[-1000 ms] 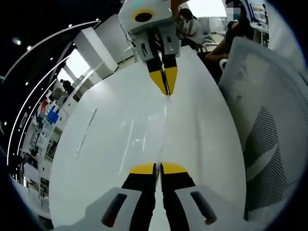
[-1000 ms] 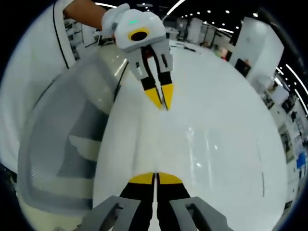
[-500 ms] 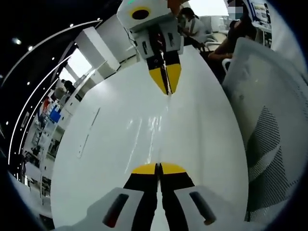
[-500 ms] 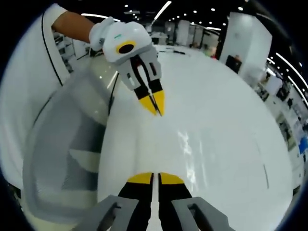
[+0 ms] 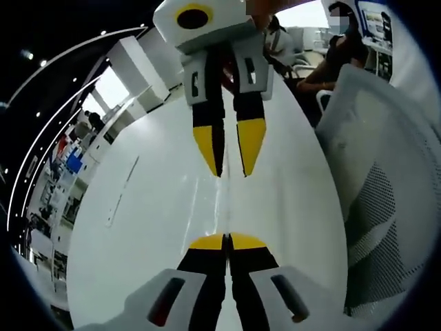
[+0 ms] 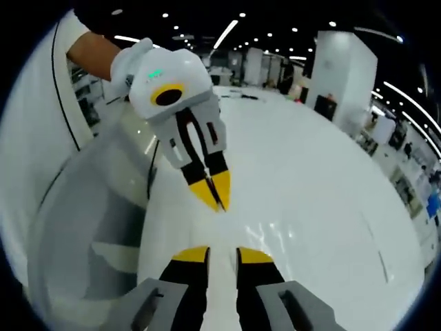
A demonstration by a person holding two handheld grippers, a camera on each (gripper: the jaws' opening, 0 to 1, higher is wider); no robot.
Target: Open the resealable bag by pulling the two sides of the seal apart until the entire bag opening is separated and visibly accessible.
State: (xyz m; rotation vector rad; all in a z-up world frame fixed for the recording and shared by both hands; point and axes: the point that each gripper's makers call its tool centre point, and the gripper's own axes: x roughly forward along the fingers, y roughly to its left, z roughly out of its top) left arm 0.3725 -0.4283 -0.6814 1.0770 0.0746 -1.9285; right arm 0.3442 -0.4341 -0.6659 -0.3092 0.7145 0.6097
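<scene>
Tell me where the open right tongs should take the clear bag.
Pinch the thin edge of the clear bag, which runs edge-on from the shut left tongs. Bring the right tongs straight in from the opposite side, jaws astride that edge; the film is barely visible.

The resealable bag [image 5: 224, 200] is clear film against the white table [image 5: 151, 207]; its outline and seal cannot be resolved. Background people [image 5: 331, 48] remain too small to detail.

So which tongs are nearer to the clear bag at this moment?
Left. The left tongs are shut on the near edge of the clear bag, so they touch it. The right tongs stand open at its far end; contact there cannot be told.
</scene>
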